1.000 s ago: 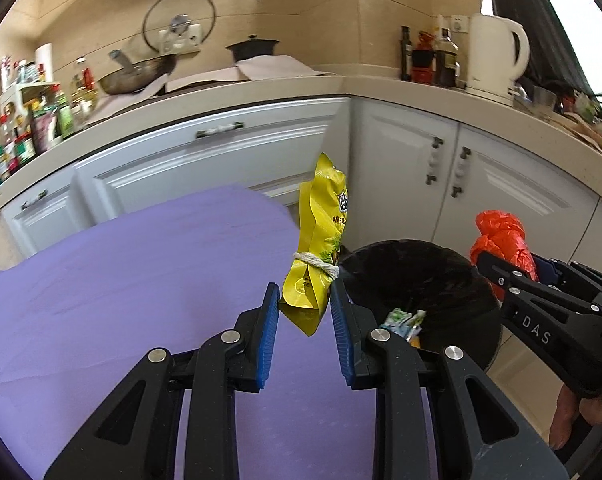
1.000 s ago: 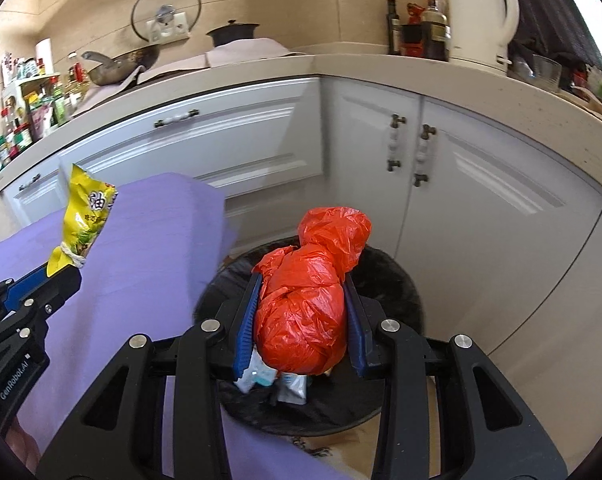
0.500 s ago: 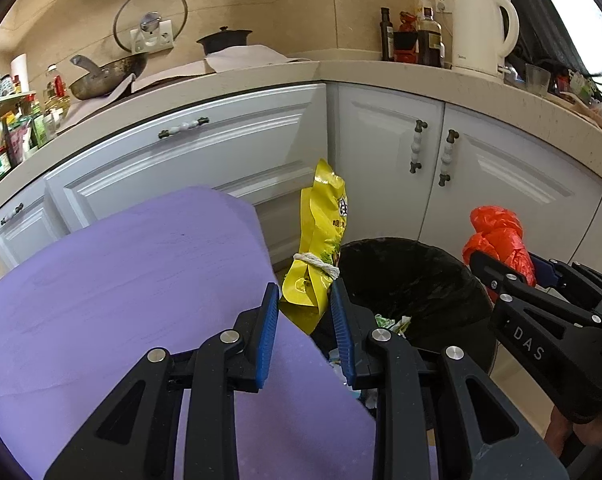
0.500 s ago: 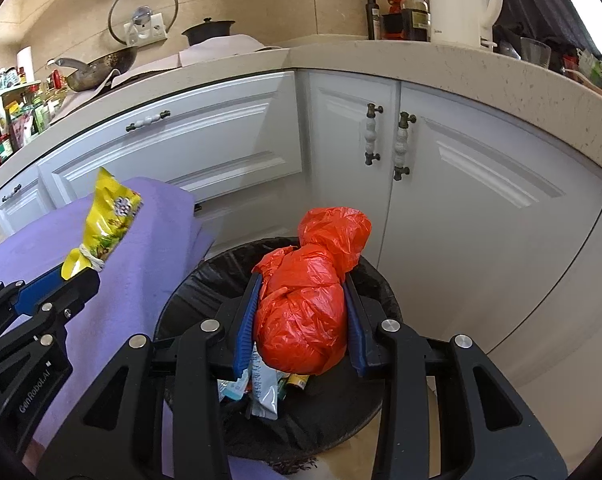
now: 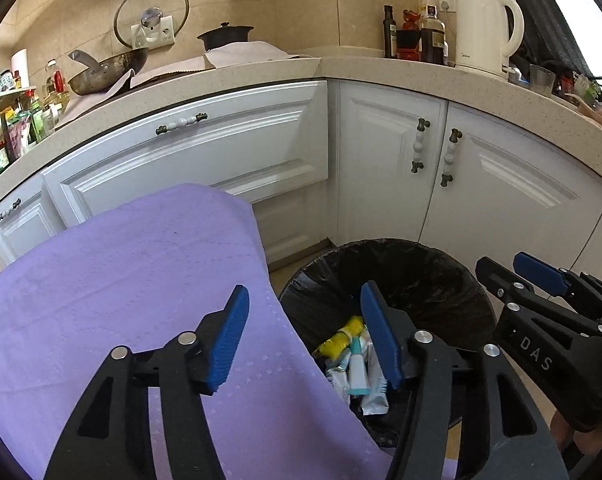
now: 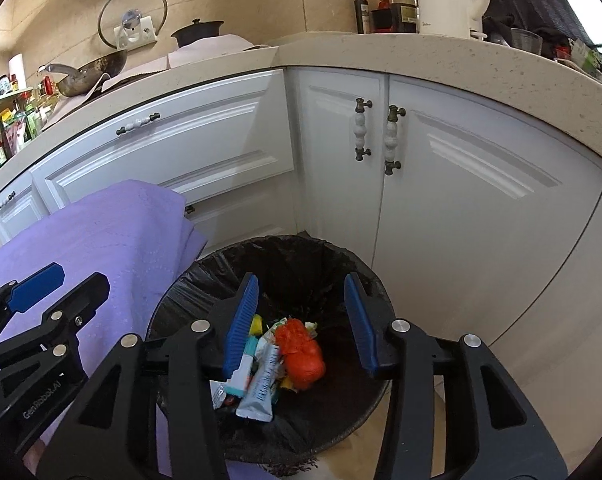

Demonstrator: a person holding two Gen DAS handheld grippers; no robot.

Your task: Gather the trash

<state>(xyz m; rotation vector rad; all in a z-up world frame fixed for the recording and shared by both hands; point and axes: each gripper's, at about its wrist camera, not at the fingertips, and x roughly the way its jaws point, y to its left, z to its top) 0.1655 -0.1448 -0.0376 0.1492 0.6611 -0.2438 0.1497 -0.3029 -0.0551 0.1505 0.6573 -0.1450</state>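
I have both sets of jaws hanging over the black-lined bin (image 6: 205, 280), and both have just been opening: the left gripper (image 5: 305, 336) stands wide with nothing between its blue pads, and the right gripper (image 6: 301, 320) is parted too, its pads clear of everything. What they carried now lies below them. The red bag (image 6: 301, 348) sits on the heap at the bottom of the bin, straight down between the right jaws in that wrist view, its long axis running roughly away from me and slightly to the left. The yellow snack packet (image 5: 339, 338) lies beside it toward the bench side of the bin, mostly tucked under the right-hand finger of the left gripper in the left wrist view, among a few white and teal tubes (image 6: 261, 384). So the trash in sight is inside the bin, not on the bench. The purple cloth (image 5: 121, 280) covering the bench shows bare in both views as far as its far edge and the corner that hangs beside the bin rim, so I judge this drop done and the next piece, if there is one, must lie somewhere on the bench behind or to the side of what these cameras take in. The left gripper is over the bench edge and so is the nearer one to swing back; the right one sits squarely over the bin mouth, further from the cloth.
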